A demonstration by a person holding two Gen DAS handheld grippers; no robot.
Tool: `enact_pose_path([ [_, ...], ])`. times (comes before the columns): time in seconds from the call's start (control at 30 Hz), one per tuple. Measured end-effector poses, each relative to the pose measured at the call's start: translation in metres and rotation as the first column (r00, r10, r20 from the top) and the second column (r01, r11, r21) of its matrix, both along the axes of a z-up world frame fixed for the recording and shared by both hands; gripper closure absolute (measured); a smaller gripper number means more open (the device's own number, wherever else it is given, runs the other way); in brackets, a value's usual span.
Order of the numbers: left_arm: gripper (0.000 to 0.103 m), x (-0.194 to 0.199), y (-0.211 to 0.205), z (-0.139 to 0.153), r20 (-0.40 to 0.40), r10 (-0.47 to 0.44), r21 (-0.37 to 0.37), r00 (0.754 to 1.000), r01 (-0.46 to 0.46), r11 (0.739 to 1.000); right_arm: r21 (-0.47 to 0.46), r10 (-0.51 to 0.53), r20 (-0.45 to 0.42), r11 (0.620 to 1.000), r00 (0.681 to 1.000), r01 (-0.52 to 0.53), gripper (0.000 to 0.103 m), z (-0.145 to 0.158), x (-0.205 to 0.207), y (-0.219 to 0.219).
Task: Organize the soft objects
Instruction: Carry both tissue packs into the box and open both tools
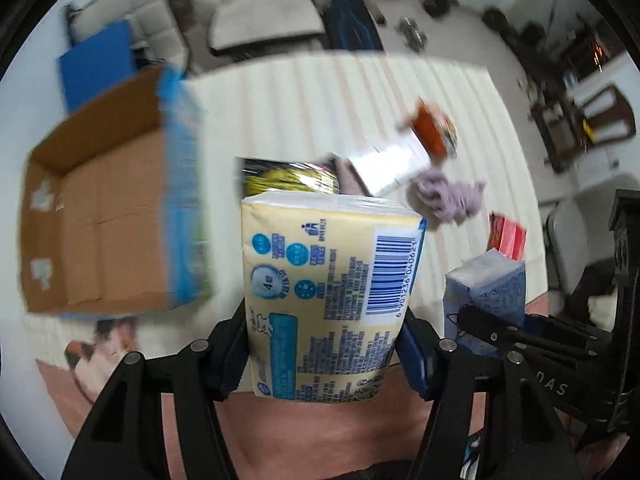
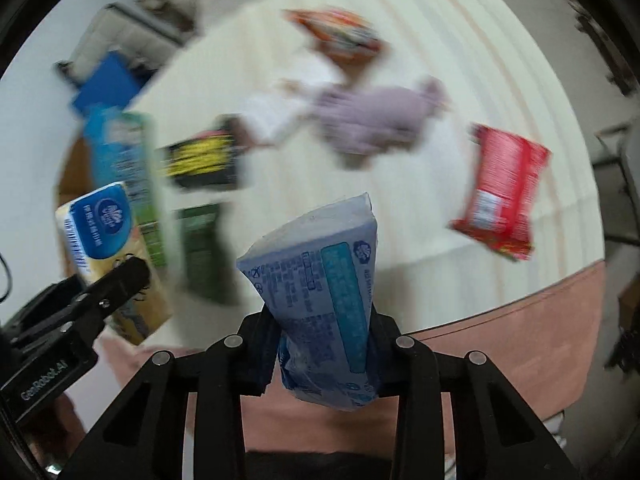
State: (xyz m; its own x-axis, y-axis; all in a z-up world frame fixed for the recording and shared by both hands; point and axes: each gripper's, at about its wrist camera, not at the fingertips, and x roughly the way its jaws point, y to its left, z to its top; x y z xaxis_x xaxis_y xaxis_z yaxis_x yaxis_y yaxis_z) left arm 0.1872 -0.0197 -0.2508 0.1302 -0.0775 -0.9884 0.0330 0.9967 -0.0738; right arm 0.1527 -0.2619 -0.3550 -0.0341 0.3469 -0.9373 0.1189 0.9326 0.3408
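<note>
While left view shows cardboard box (image 1: 100,216), right view shows red packet (image 2: 504,192).

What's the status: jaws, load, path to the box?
Left gripper clamped on yellow tissue pack. Right gripper clamped on blue tissue pack. Open cardboard box left of the yellow pack, nothing between.
</note>
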Motion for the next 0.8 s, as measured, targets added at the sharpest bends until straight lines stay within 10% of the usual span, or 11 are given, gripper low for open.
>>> enact_pose_path([
  [0.13, 0.042, -0.015, 0.072, 0.045, 0.045, 0.086, -0.011, 0.995, -0.085, 0.996, 0.088, 0.08, 0.082, 0.992, 0.993, -0.087, 0.065, 0.087, 0.004, 0.045],
  [0.33, 0.042, 0.007, 0.177, 0.059, 0.067, 0.184, -0.008, 0.981, -0.184, 0.983, 0.115, 0.195, 0.154, 0.97, 0.969, -0.214, 0.065, 0.119, 0.065, 0.186],
  [0.8, 0.042, 0.129, 0.325, -0.076, -0.201, 0.246, -0.104, 0.948, -0.27, 0.957, 0.015, 0.255, 0.078, 0.966, 0.964, -0.257, 0.065, 0.016, 0.196, 0.411],
])
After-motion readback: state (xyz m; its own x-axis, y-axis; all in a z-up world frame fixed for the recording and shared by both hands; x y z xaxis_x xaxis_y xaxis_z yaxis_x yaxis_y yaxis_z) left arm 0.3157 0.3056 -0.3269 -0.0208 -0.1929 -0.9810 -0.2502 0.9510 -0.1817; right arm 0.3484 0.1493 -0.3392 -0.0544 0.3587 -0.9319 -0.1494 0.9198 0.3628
